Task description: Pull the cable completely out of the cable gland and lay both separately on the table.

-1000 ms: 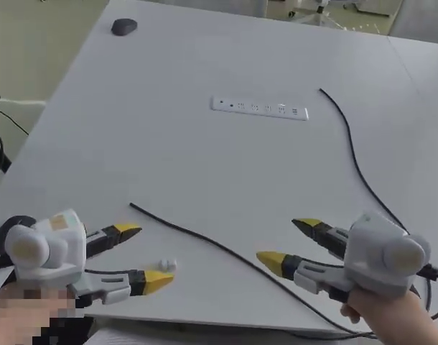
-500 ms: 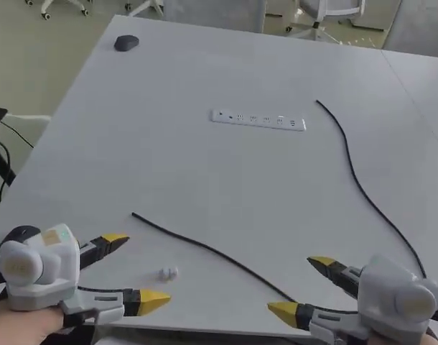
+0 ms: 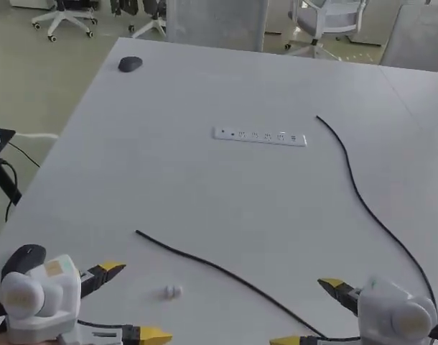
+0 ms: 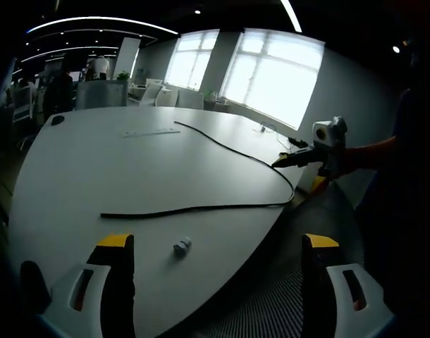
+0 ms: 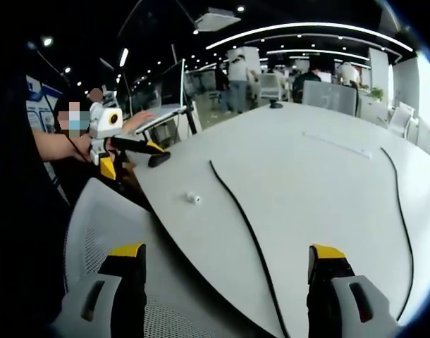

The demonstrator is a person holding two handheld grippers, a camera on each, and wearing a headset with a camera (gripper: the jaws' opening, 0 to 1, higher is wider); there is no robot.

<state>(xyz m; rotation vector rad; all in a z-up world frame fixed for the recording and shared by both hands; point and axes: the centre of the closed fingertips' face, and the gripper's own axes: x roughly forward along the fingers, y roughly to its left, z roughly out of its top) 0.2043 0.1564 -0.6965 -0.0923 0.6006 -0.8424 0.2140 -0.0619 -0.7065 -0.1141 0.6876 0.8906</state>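
A wide, pale grey worktop runs away from the person in an open office, with office chairs on the floor past its far edge. On it lie a white power strip near the middle and a dark computer mouse at the far left corner. The black cable is fully free. One end rests on the near left part of the worktop, the line slants to the near edge, and a long run curves up the right side to end beside the power strip. The small white cable gland lies by itself near that first stretch, on the person's side of it and not touching it. The left gripper hangs over the near left edge and the right gripper over the near right edge. Both have their yellow-tipped jaws spread wide and hold nothing. A dark rounded object sits partly hidden behind the left gripper. The left gripper view looks across the worktop to bright windows and a grey wall, with the right gripper held out in a hand beyond the table edge. The right gripper view faces the opposite way. It adds curved ceiling light strips, people standing at distant desks, and a mesh chair seat just below the worktop's rim.
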